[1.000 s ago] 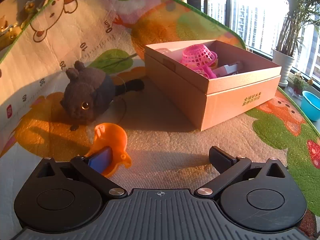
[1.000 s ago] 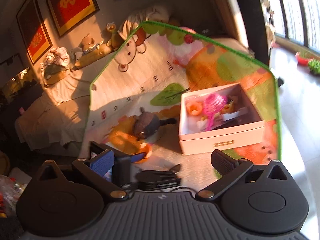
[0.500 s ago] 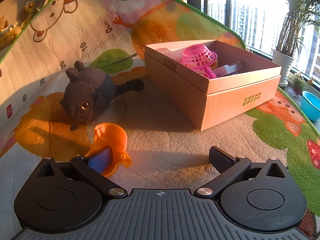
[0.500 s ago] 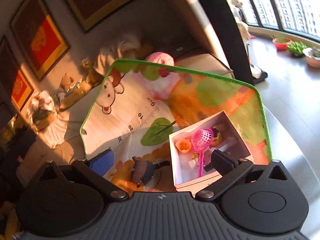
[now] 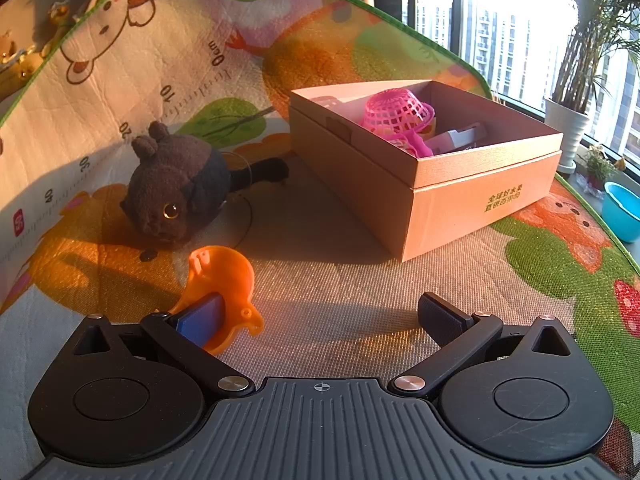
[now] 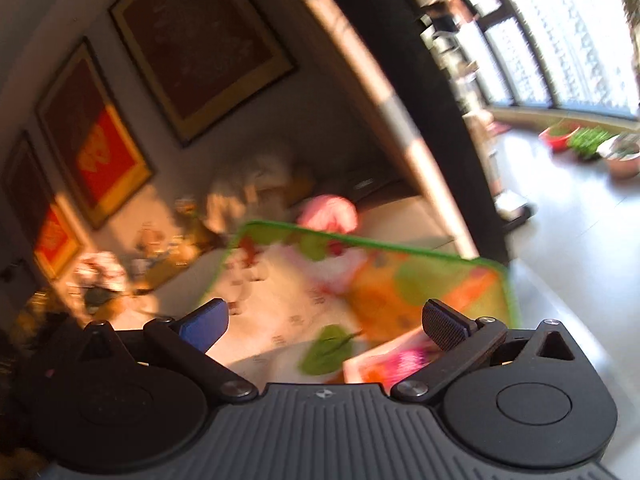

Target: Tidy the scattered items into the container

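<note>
In the left wrist view an open cardboard box (image 5: 472,196) stands on the play mat (image 5: 332,292) at the right, holding a pink net basket (image 5: 394,114) and other small items. A brown plush cat (image 5: 176,190) lies to its left. An orange plastic scoop (image 5: 222,280) lies just in front of my left gripper (image 5: 320,316), which is open low over the mat, its blue finger overlapping the scoop. My right gripper (image 6: 326,320) is open and empty, high above the mat; the blurred box (image 6: 384,364) shows at the bottom of its view.
The mat has a green border (image 5: 436,52). A potted plant (image 5: 568,136) and a blue bowl (image 5: 622,216) stand beyond its right edge by the window. In the right wrist view framed pictures (image 6: 200,40) hang on the wall, with soft toys (image 6: 248,196) below.
My right gripper has risen and tilted upward, so the box and mat have slid to the bottom of its view, now blurred. The left gripper has not moved.
</note>
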Tool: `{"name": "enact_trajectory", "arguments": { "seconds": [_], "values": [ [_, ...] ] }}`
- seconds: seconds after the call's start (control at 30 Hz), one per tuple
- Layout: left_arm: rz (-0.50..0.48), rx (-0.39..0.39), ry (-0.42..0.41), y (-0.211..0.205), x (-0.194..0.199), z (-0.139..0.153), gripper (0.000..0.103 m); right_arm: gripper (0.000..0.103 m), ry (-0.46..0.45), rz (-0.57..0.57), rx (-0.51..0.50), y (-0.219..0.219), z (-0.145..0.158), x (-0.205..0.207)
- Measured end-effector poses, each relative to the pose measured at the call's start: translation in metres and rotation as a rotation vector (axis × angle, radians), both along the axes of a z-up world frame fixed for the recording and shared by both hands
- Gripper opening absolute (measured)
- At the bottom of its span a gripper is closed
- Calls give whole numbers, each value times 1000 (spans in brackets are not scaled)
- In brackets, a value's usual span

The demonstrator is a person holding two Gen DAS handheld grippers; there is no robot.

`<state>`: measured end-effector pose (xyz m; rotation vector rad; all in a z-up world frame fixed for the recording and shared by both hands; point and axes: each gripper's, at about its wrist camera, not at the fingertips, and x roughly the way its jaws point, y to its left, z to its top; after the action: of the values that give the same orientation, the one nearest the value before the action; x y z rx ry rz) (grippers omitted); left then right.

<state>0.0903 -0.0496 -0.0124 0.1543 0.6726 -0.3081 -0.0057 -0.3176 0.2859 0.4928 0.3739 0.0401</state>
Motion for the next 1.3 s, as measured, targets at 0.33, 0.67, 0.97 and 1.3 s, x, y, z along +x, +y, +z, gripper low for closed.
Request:
{"name": "enact_trajectory", "arguments": {
  "seconds": [0.33,0.67,0.97,1.3],
  "values": [
    [0,0,0,0,0,0,103,103,66,146,-307,83,-109,1],
    [0,0,0,0,0,0,103,103,155,122,-425,102,-156,1],
    [0,0,0,0,0,0,103,103,148,59,-483,88,-207,-6],
    [0,0,1,0,0,0,103,103,161,102,-443,68,-253,12]
  ]
}}
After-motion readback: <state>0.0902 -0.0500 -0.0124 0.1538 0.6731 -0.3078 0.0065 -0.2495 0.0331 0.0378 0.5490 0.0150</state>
